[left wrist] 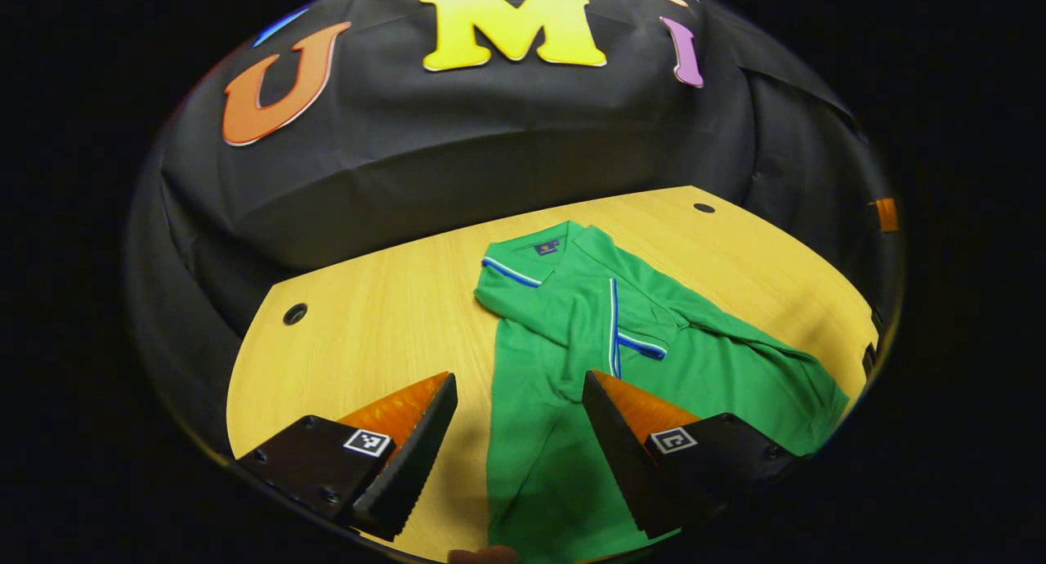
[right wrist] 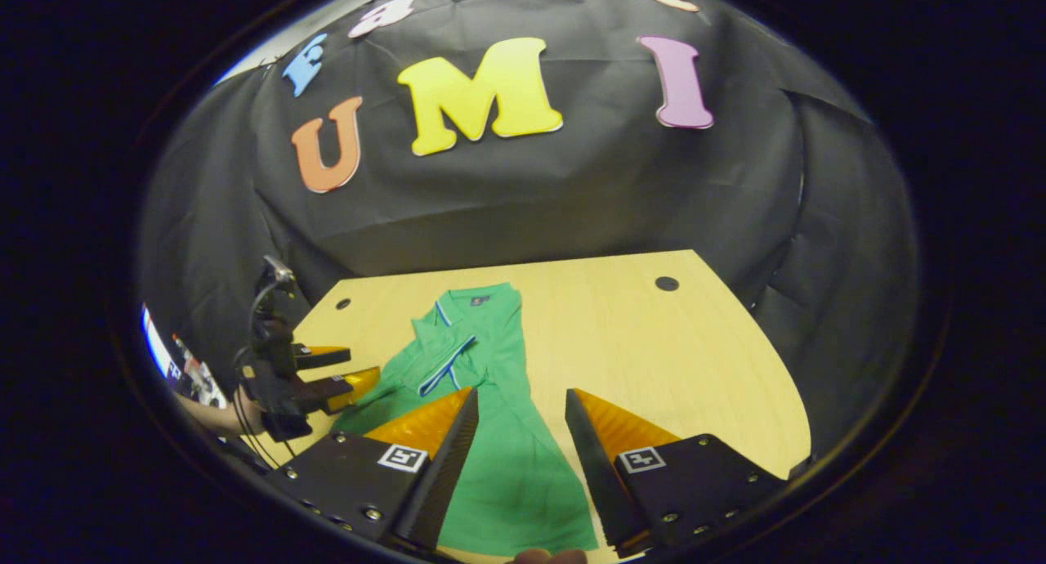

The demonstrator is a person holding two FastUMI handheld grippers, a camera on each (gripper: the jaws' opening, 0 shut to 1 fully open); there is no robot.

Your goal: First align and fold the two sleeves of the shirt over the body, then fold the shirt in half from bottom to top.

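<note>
Neck label: a small dark patch inside the collar of the shirt (left wrist: 546, 247), too small to read.
Gripper tags: a square black-and-white coded marker on each finger of the left gripper (left wrist: 518, 394) and right gripper (right wrist: 520, 407); no letters or numbers legible.

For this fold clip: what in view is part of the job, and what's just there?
Job:
green polo shirt, sleeves folded over its body
left gripper, jaws open
right gripper, jaws open

Just there:
wooden table, with cable holes
black cloth wall
</note>
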